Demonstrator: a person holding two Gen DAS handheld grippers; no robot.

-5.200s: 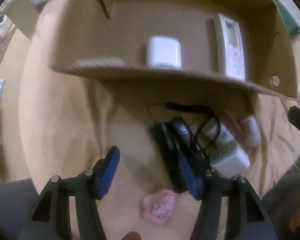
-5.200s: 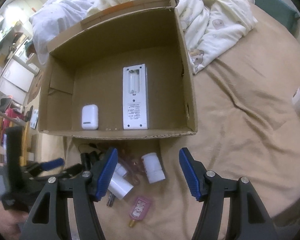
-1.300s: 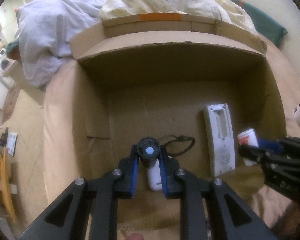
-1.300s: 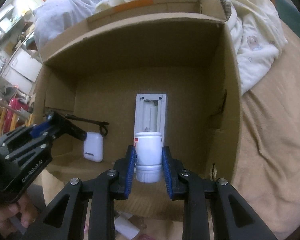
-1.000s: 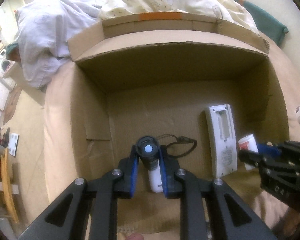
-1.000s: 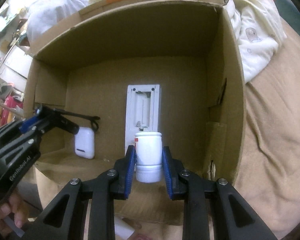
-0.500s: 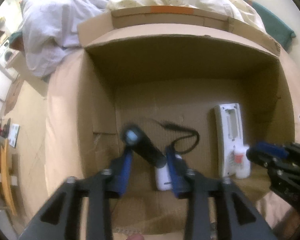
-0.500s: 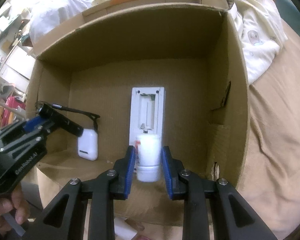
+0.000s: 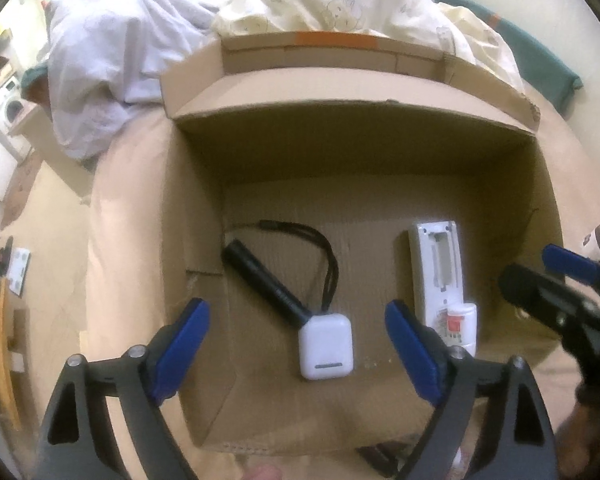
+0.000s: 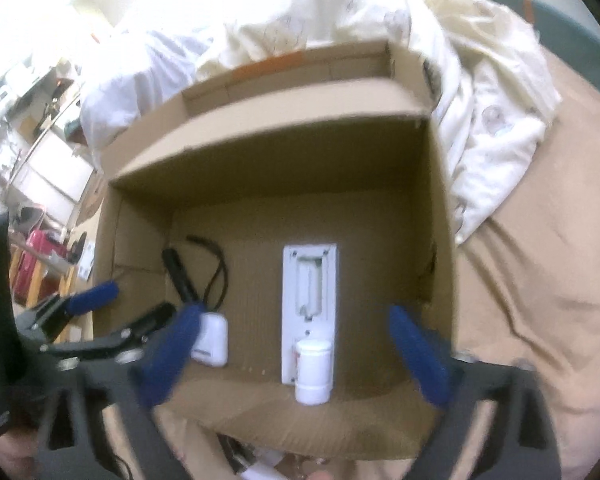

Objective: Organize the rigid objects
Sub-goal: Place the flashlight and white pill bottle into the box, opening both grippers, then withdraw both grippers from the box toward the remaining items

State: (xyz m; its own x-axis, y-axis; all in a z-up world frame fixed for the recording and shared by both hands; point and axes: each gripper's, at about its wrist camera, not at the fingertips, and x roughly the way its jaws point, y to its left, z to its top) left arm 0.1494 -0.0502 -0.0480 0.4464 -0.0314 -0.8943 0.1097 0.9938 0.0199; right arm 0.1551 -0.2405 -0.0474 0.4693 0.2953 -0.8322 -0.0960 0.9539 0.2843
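The left gripper (image 9: 296, 340) is released, its blue pads spread wide with nothing between them, hovering above the near edge of the cardboard box (image 9: 196, 216). On the box floor, toward the left, the black flashlight (image 9: 260, 276) lies diagonally, its wrist cord looping behind it; its near end touches the white earbud case (image 9: 326, 346). Further right, the white remote control (image 9: 438, 268) lies lengthwise with its battery bay exposed. The white bottle (image 10: 314, 372) rests on the near end of the remote control, lying on its side. The right gripper (image 10: 292, 356) is likewise released, its jaws wide apart on either side of the bottle and clear of it. The box sits on a tan bedsheet (image 10: 540, 280).
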